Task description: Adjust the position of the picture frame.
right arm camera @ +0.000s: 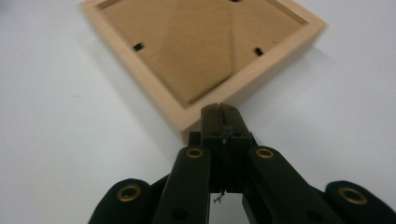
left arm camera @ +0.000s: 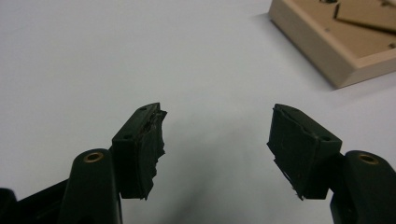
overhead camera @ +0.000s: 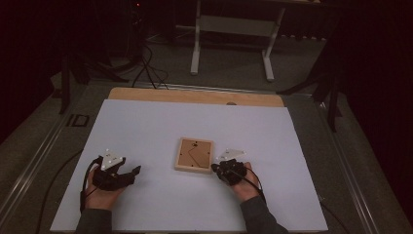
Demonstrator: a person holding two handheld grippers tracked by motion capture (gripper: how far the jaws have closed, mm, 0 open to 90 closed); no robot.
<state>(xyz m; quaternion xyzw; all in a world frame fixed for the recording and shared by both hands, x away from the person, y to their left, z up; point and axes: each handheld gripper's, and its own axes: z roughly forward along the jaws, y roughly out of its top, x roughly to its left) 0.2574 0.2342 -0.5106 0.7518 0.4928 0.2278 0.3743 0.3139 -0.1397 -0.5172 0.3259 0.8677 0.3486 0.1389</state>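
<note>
A small wooden picture frame (overhead camera: 194, 155) lies back-side up on the white table sheet (overhead camera: 146, 126), its brown backing board facing up. My right gripper (overhead camera: 215, 168) is shut with nothing in it, its tips right at the frame's near right corner. In the right gripper view the closed jaws meet at that corner of the frame (right arm camera: 201, 51). My left gripper (overhead camera: 137, 170) rests on the sheet to the frame's left, open and empty, pointing toward it. The left gripper view has the frame (left arm camera: 345, 37) at the top right, well beyond the left gripper (left arm camera: 217, 135).
A bare wooden strip (overhead camera: 195, 96) runs along the table's far edge. Behind the table stand a white metal stand (overhead camera: 234, 36) and cables on the dark floor. Metal rails (overhead camera: 341, 165) border the table on both sides.
</note>
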